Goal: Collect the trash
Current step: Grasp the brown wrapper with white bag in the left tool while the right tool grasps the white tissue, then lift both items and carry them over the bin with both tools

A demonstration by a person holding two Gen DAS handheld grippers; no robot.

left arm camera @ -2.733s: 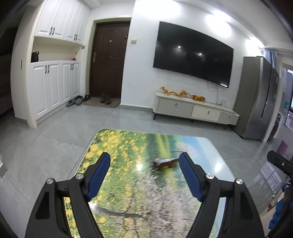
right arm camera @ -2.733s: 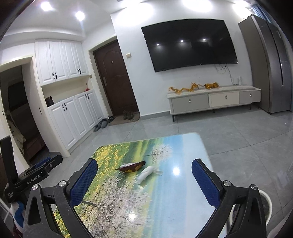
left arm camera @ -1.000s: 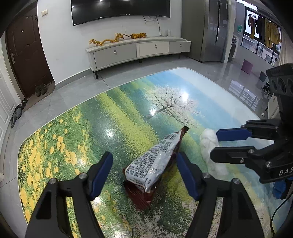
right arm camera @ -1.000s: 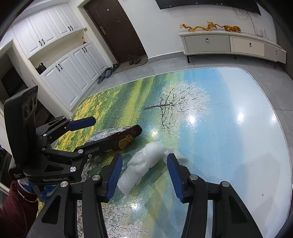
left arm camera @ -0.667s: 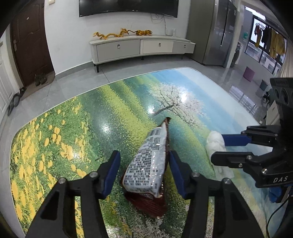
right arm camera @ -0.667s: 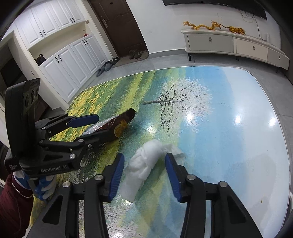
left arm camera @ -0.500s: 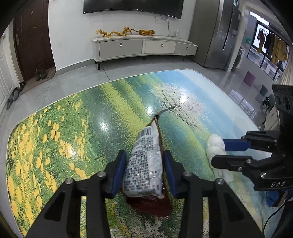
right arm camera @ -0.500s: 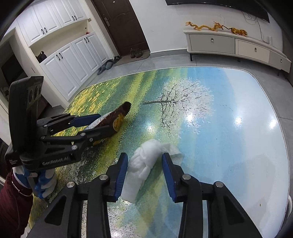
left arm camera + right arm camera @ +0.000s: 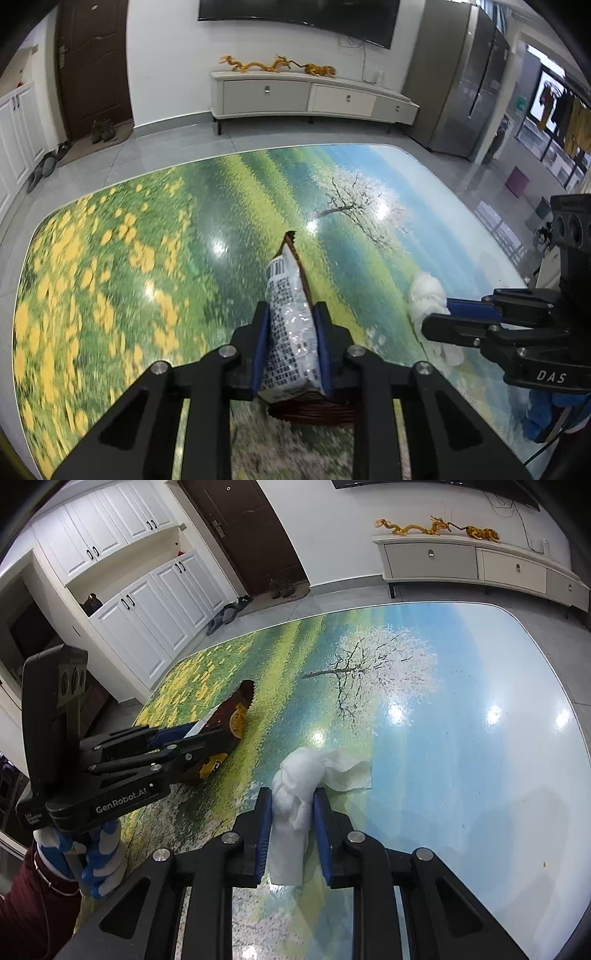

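A silver and brown snack wrapper (image 9: 290, 273) stands on edge on the landscape-printed table (image 9: 110, 258). My left gripper (image 9: 291, 308) is closing on it, and its blue pads press both sides of the wrapper. From the right wrist view the same wrapper (image 9: 236, 709) pokes out past the left gripper (image 9: 192, 738). A crumpled white tissue (image 9: 306, 768) lies on the table (image 9: 461, 738). My right gripper (image 9: 293, 794) is closing, pads squeezing the tissue's near end. In the left view, the tissue (image 9: 424, 295) shows at the right gripper (image 9: 443, 314).
A gloved hand (image 9: 99, 853) with a dark red sleeve holds the left gripper. Beyond the table are a low TV cabinet (image 9: 314, 98), a steel fridge (image 9: 461, 92), a brown door (image 9: 243, 528) with shoes by it, and white cupboards (image 9: 140, 616).
Both pairs of jaws have narrowed from wide apart to pressing on their things. The wrapper turned up onto its edge between the left pads. The tissue is squeezed narrower.
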